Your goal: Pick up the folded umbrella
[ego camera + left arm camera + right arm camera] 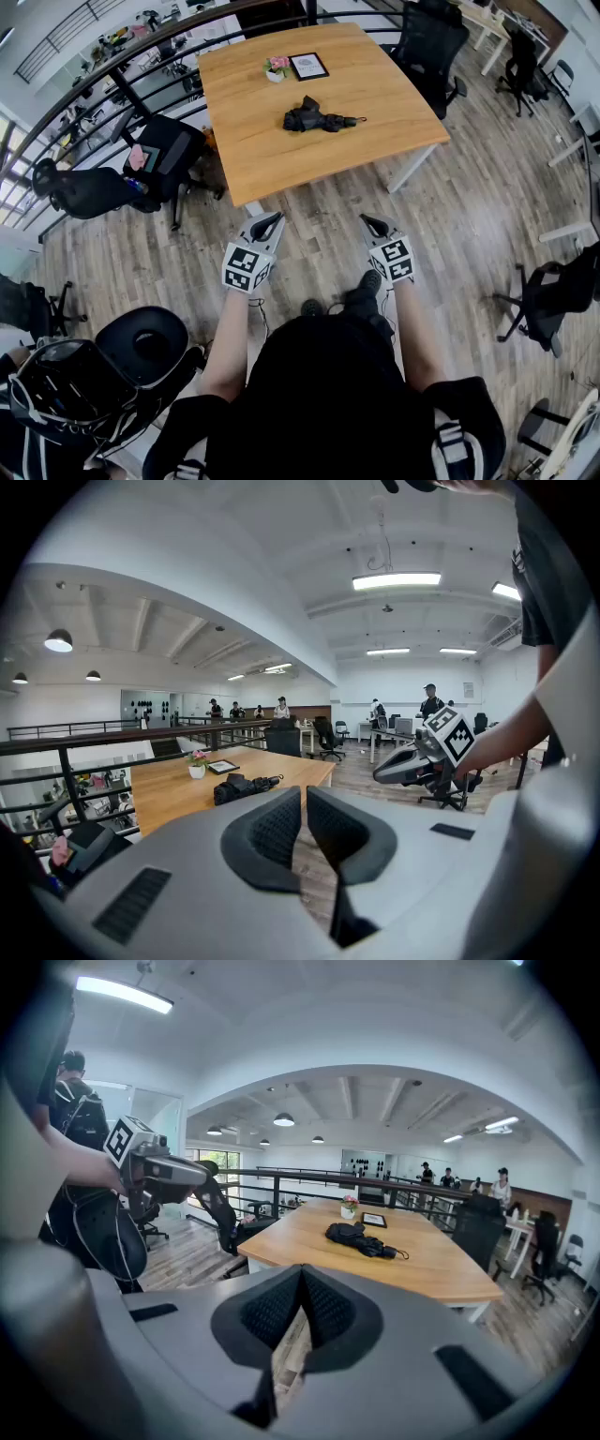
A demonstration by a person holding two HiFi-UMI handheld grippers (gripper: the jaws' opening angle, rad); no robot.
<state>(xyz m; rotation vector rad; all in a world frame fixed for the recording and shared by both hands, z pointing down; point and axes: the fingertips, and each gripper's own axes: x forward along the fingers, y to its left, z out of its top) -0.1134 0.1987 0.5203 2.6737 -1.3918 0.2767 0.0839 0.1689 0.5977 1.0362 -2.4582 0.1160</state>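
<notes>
The left tongs (266,225) and right tongs (375,225) are both pinched shut and empty, held side by side well short of the table (253,155) at twelve o'clock, probably because the reach hasn't begun. The folded umbrella (317,117) lies mid-table, with the flower pot (276,70) and frame (308,66) at its eleven and twelve o'clock.
</notes>
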